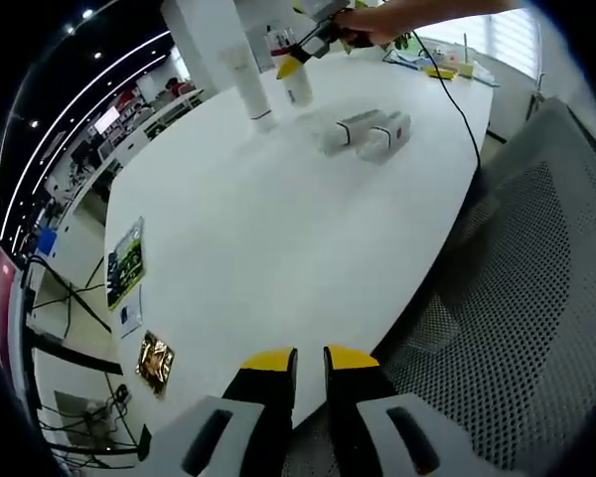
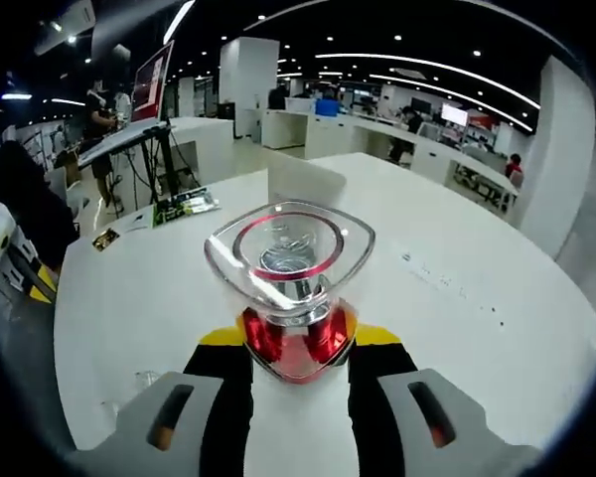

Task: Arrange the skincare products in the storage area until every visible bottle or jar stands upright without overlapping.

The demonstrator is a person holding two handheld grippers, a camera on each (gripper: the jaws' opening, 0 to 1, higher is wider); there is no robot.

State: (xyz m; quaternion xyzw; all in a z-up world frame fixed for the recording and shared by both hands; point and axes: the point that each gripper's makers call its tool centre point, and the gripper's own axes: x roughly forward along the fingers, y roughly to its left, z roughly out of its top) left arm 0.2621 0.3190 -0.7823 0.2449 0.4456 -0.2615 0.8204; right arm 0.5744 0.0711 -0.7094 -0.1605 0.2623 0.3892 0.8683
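**Red bottle held at the far side of the table, two bottles lying flat**

The white table [image 1: 278, 229] carries everything, so it is the storage surface to be tidied. On its far part in the left gripper view, a tall white bottle [image 1: 246, 79] stands upright; it looks finished. Near it, two clear bottles [image 1: 370, 132] lie on their sides, touching or nearly so, and by my reading they need standing up and separating. The right gripper [image 1: 296, 58] works beside the tall bottle, and in the right gripper view its jaws are clamped on the red neck of a clear red-trimmed bottle [image 2: 290, 288], cap towards the camera, probably gripped there to set its base down squarely. The left gripper [image 1: 308, 360] hangs back at the near table edge, jaws nearly together with nothing between them, likely kept clear of the working hand [image 1: 370, 22]
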